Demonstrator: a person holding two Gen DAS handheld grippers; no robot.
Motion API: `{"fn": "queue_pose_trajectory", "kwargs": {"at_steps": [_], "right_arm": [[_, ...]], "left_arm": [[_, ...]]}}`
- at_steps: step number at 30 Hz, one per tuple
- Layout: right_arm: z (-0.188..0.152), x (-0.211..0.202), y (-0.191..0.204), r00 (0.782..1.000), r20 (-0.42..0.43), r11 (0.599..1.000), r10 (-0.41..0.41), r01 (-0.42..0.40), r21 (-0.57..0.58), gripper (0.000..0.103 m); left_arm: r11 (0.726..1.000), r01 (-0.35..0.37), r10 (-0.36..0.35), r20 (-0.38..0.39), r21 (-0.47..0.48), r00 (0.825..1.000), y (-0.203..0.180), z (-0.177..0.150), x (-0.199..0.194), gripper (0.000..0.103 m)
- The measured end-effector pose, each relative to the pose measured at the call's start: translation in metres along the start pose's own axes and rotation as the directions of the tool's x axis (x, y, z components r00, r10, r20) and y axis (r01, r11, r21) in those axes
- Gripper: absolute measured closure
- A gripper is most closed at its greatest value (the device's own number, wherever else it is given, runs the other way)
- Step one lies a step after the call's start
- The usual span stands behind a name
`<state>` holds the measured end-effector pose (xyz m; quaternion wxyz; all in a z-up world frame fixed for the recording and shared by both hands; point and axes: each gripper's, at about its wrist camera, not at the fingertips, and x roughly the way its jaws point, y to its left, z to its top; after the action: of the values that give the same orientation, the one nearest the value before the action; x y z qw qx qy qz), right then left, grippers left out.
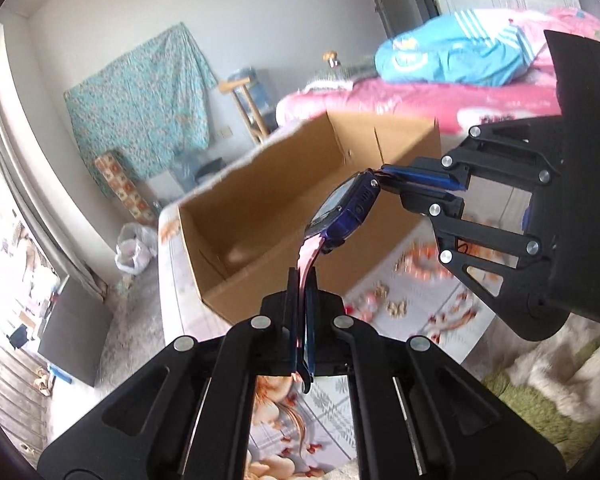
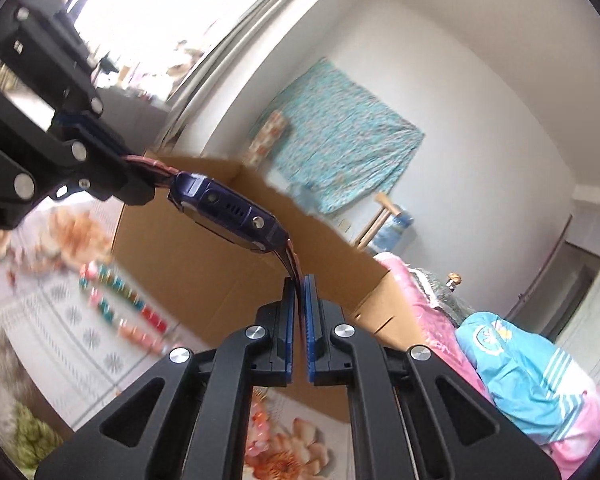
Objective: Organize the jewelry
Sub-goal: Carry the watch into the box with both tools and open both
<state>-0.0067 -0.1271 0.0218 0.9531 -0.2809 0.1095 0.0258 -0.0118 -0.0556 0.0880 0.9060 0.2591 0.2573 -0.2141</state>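
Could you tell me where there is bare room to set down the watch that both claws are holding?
The open cardboard box behind the watch looks bare in the part visible. The floral cloth right of the box has a free strip by the box wall. It is crowded where the bead bracelets lie near the box.

Left gripper (image 1: 300, 312) — matte black plastic, slotted linkage arms fanning back toward five and seven o'clock, round silver screw heads at each pivot, blue ribbed pads lining the fingers.

Right gripper (image 2: 299, 312) — same build: black bars with elongated cut-outs, silver pivot screws, blue toothed pads (image 2: 310, 320), boxy black housing behind the linkage.
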Motion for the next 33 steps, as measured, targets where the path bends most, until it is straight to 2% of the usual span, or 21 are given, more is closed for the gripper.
{"fn": "queue_pose_trajectory", "kwargs": {"at_steps": [4, 6, 9, 12, 13, 14, 15, 16, 17, 18, 19, 20, 21, 23, 25, 27, 29, 30, 31, 32, 33], "right_arm": [[0.029, -0.003, -0.036, 0.999, 0.043, 0.999, 0.008, -0.01, 0.046, 0.098], [0.045, 0.005, -0.051, 0.998, 0.04, 0.998, 0.04, -0.042, 0.048, 0.098], [0.064, 0.036, -0.076, 0.99, -0.023, 0.989, 0.142, -0.14, 0.051, 0.098], [0.072, 0.092, -0.103, 0.949, -0.166, 0.961, 0.269, -0.252, 0.118, 0.098], [0.073, 0.119, -0.109, 0.905, -0.249, 0.936, 0.346, -0.313, 0.162, 0.099], [0.073, 0.139, -0.113, 0.87, -0.311, 0.922, 0.383, -0.342, 0.181, 0.099], [0.069, 0.153, -0.108, 0.845, -0.352, 0.915, 0.403, -0.36, 0.184, 0.099], [0.066, 0.18, -0.105, 0.779, -0.441, 0.894, 0.446, -0.405, 0.19, 0.099], [0.063, 0.196, -0.104, 0.735, -0.486, 0.879, 0.473, -0.431, 0.205, 0.099], [0.057, 0.217, -0.102, 0.657, -0.551, 0.85, 0.515, -0.474, 0.229, 0.099], [0.051, 0.231, -0.094, 0.611, -0.582, 0.833, 0.537, -0.494, 0.25, 0.099], [0.043, 0.25, -0.088, 0.521, -0.627, 0.794, 0.579, -0.535, 0.289, 0.099], [0.04, 0.256, -0.078, 0.478, -0.649, 0.778, 0.592, -0.551, 0.304, 0.099], [0.031, 0.277, -0.07, 0.37, -0.697, 0.734, 0.614, -0.592, 0.332, 0.099], [0.025, 0.294, -0.065, 0.273, -0.726, 0.693, 0.631, -0.618, 0.37, 0.099], [0.02, 0.311, -0.061, 0.233, -0.744, 0.686, 0.626, -0.619, 0.383, 0.099], [0.019, 0.323, -0.059, 0.212, -0.751, 0.685, 0.625, -0.611, 0.397, 0.097], [0.018, 0.327, -0.058, 0.214, -0.754, 0.691, 0.621, -0.603, 0.398, 0.096], [0.018, 0.335, -0.059, 0.227, -0.758, 0.706, 0.612, -0.59, 0.393, 0.096], [0.018, 0.341, -0.06, 0.235, -0.758, 0.713, 0.608, -0.583, 0.391, 0.095], [0.017, 0.347, -0.062, 0.24, -0.757, 0.718, 0.608, -0.574, 0.394, 0.089]], "left_arm": [[0.998, 0.04, -0.037, 0.063, -0.047, 0.997, 0.019, 0.029, -0.001, 0.1], [0.994, 0.075, -0.068, 0.083, -0.08, 0.994, 0.034, 0.043, 0.003, 0.1], [0.984, 0.128, -0.12, 0.07, -0.127, 0.99, 0.059, 0.066, 0.02, 0.1], [0.972, 0.166, -0.17, -0.011, -0.163, 0.985, 0.08, 0.085, 0.055, 0.099], [0.969, 0.17, -0.181, -0.046, -0.178, 0.982, 0.085, 0.09, 0.066, 0.099], [0.96, 0.187, -0.212, -0.108, -0.207, 0.971, 0.091, 0.095, 0.088, 0.099], [0.948, 0.21, -0.251, -0.155, -0.239, 0.955, 0.097, 0.099, 0.109, 0.099], [0.93, 0.235, -0.297, -0.203, -0.283, 0.933, 0.104, 0.101, 0.133, 0.099], [0.914, 0.253, -0.336, -0.241, -0.318, 0.91, 0.111, 0.102, 0.149, 0.099], [0.903, 0.263, -0.362, -0.273, -0.339, 0.891, 0.116, 0.101, 0.163, 0.099], [0.898, 0.266, -0.38, -0.31, -0.351, 0.871, 0.121, 0.099, 0.177, 0.099], [0.893, 0.271, -0.394, -0.333, -0.359, 0.857, 0.124, 0.099, 0.187, 0.099], [0.888, 0.283, -0.415, -0.368, -0.362, 0.832, 0.124, 0.096, 0.201, 0.099], [0.891, 0.287, -0.425, -0.425, -0.351, 0.799, 0.116, 0.085, 0.217, 0.099], [0.89, 0.297, -0.438, -0.471, -0.345, 0.766, 0.11, 0.076, 0.229, 0.098], [0.883, 0.301, -0.457, -0.512, -0.361, 0.727, 0.109, 0.069, 0.245, 0.098], [0.881, 0.286, -0.459, -0.535, -0.376, 0.709, 0.112, 0.065, 0.257, 0.093], [0.882, 0.271, -0.455, -0.545, -0.386, 0.704, 0.115, 0.063, 0.263, 0.091], [0.885, 0.257, -0.446, -0.553, -0.388, 0.704, 0.118, 0.062, 0.268, 0.088], [0.89, 0.24, -0.433, -0.556, -0.387, 0.71, 0.121, 0.062, 0.271, 0.085], [0.892, 0.225, -0.424, -0.554, -0.392, 0.716, 0.124, 0.062, 0.273, 0.074]]}}
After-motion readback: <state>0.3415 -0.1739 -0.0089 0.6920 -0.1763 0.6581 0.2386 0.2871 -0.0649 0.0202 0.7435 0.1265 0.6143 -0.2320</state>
